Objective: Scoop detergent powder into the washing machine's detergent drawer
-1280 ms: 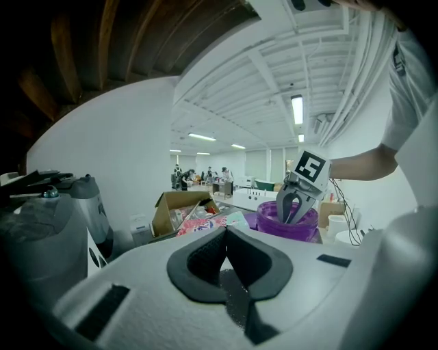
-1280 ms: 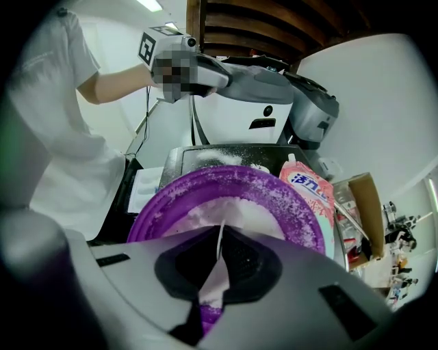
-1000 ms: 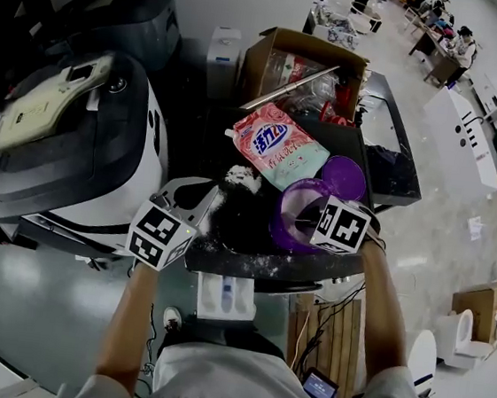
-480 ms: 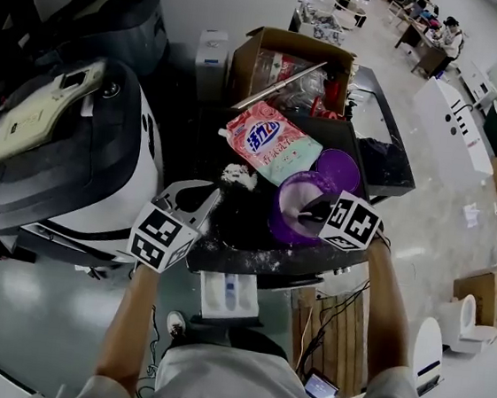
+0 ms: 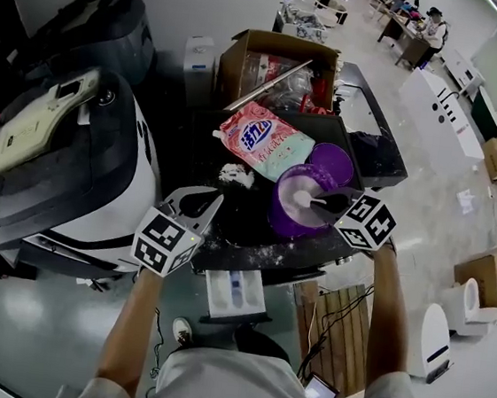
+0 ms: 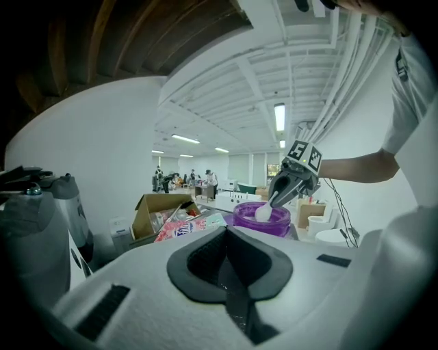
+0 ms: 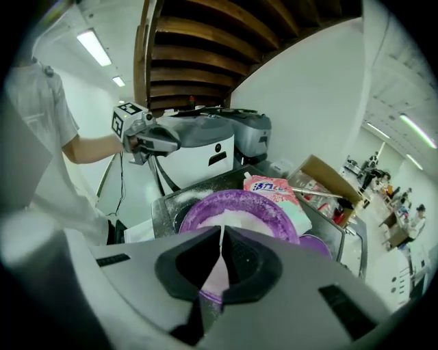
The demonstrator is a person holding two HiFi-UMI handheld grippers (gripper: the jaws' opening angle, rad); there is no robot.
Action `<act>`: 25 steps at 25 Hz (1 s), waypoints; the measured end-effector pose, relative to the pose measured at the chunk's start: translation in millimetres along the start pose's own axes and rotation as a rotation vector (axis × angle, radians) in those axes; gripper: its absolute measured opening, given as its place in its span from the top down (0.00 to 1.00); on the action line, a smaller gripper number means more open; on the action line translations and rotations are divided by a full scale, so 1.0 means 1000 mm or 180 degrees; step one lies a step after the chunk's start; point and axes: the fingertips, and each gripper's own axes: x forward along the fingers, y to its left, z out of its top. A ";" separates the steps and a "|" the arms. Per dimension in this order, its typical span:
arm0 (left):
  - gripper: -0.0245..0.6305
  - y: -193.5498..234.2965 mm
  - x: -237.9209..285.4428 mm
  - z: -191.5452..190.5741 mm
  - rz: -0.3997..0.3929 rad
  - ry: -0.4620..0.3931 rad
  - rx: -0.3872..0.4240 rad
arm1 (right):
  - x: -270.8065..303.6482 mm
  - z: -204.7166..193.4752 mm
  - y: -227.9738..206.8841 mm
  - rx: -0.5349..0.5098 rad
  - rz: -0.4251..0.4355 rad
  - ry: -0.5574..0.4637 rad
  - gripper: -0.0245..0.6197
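Observation:
A purple tub (image 5: 284, 214) of white powder stands on the dark table. My right gripper (image 5: 333, 201) is shut on the handle of a white scoop (image 5: 303, 198), whose bowl sits heaped with powder just over the tub's rim. In the left gripper view the scoop (image 6: 263, 213) hangs above the tub (image 6: 243, 220). In the right gripper view the thin white handle (image 7: 217, 268) runs between the jaws over the tub (image 7: 260, 205). My left gripper (image 5: 206, 199) hovers left of the tub, shut on nothing. The white detergent drawer (image 5: 231, 292) sticks out below the table's near edge.
The washing machine (image 5: 56, 163) fills the left side. A pink and teal detergent bag (image 5: 263, 146) and the purple lid (image 5: 333, 163) lie behind the tub. A cardboard box (image 5: 277, 63) stands further back. Spilled powder (image 5: 233, 176) dots the table (image 5: 227, 227).
My right gripper has drawn back to the right, and the scoop now shows loaded with powder at the tub's mouth. The left gripper has barely moved.

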 end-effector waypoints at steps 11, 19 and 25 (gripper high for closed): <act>0.95 -0.011 -0.020 0.008 -0.0158 -0.0086 0.0079 | -0.030 -0.002 0.003 0.0956 -0.0410 -0.0449 0.94; 0.95 -0.020 -0.027 0.014 -0.0244 -0.0167 0.0051 | -0.060 -0.001 0.006 0.1847 -0.0625 -0.1226 0.94; 0.95 -0.029 -0.031 0.020 -0.0300 -0.0234 0.0040 | -0.087 -0.007 0.020 0.2215 -0.0879 -0.1734 0.94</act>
